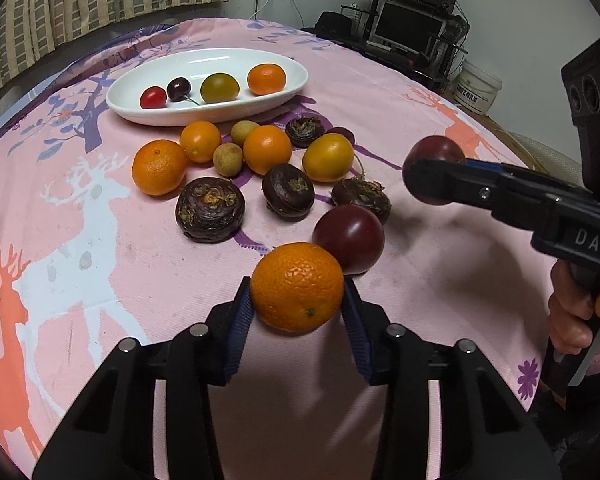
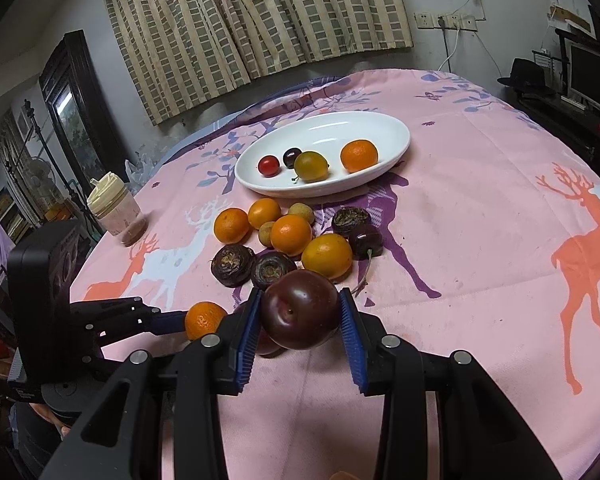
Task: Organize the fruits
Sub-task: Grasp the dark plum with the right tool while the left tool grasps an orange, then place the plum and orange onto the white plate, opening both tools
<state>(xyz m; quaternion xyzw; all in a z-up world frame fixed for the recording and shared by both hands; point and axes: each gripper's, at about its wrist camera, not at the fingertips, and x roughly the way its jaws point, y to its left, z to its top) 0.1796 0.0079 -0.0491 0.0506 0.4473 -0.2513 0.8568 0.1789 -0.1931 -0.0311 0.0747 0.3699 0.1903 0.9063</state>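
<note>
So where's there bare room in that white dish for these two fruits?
The white dish is bare along its far half, behind the row of four fruits, and right of the orange. Its near side is crowded: cherry tomato, cherry, green plum sit close together.

Glossy smooth plum [image 2: 300, 309] is clamped betw. ribbed blue pads [image 2: 247, 346]; matt printed cloth [image 2: 480, 220] ahead, glazed white dish [image 2: 392, 128] beyond.

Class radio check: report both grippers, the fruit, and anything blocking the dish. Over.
Left gripper shut on round orange tangerine. Right gripper shut on dark purple plum. Loose fruit lies before white oval dish.
</note>
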